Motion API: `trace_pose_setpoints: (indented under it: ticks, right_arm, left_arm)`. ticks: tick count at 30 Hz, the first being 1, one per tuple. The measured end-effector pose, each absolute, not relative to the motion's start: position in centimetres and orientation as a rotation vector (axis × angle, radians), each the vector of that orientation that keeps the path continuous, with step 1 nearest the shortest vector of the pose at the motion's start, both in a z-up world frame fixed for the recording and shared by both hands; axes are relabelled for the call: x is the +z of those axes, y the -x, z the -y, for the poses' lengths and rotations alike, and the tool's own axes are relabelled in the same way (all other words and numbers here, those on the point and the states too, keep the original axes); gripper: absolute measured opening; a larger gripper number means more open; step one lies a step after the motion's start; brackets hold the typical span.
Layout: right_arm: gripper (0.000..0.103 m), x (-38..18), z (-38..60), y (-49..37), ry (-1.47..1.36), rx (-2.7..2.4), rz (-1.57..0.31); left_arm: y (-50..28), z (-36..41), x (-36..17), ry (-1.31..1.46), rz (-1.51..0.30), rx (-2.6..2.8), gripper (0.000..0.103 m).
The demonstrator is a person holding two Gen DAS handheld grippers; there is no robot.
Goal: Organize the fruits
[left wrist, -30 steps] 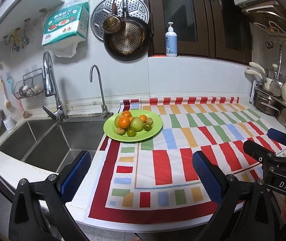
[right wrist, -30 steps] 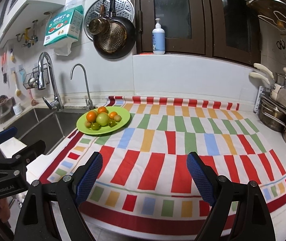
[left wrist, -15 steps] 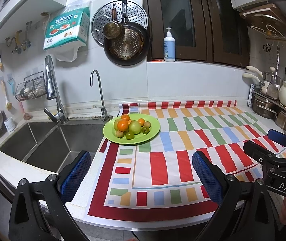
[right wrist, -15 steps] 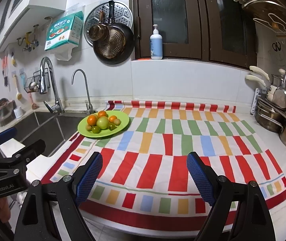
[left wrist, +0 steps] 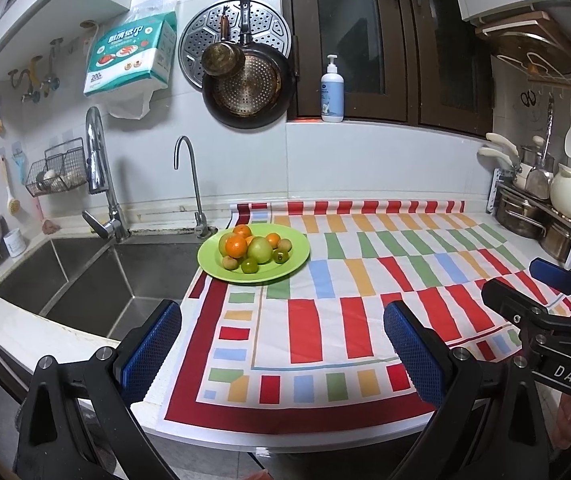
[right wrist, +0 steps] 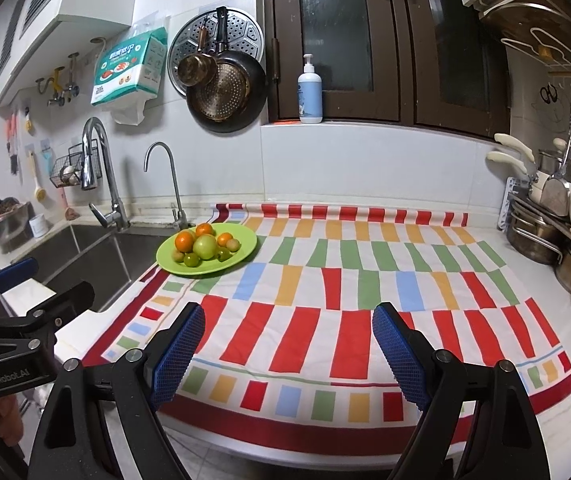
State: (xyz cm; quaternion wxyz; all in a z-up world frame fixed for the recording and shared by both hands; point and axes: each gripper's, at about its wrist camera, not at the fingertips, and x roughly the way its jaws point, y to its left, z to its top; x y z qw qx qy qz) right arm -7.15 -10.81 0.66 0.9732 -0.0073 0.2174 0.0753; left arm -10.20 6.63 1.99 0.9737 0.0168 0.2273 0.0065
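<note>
Left wrist view is showing both claws, left claw (left wrist: 281,344) and right claw (right wrist: 288,344), gaping wide and holding nothing; fruit plate (left wrist: 297,258) is sitting at the desk's far left edge, nearer the left one.

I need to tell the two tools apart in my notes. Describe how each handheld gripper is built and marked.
Both are black, angular two-finger clamps with silver bolt heads and blue cross-hatched pads. The left gripper, seen side-on in the right wrist view, carries white "GenRobot.AI" lettering. The right gripper, seen from the left wrist view, shows the white letters "DAS". No cables or sleeves show.
</note>
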Motion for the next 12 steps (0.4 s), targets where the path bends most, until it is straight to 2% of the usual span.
trace_pose_setpoints:
  ticks: [12]
  right_arm:
    - [0.086, 0.65, 11.06, 7.42, 0.012, 0.147, -0.441]
  left_arm:
    - [10.12, -6.59, 1.93, -0.036, -0.461, 0.008, 0.103]
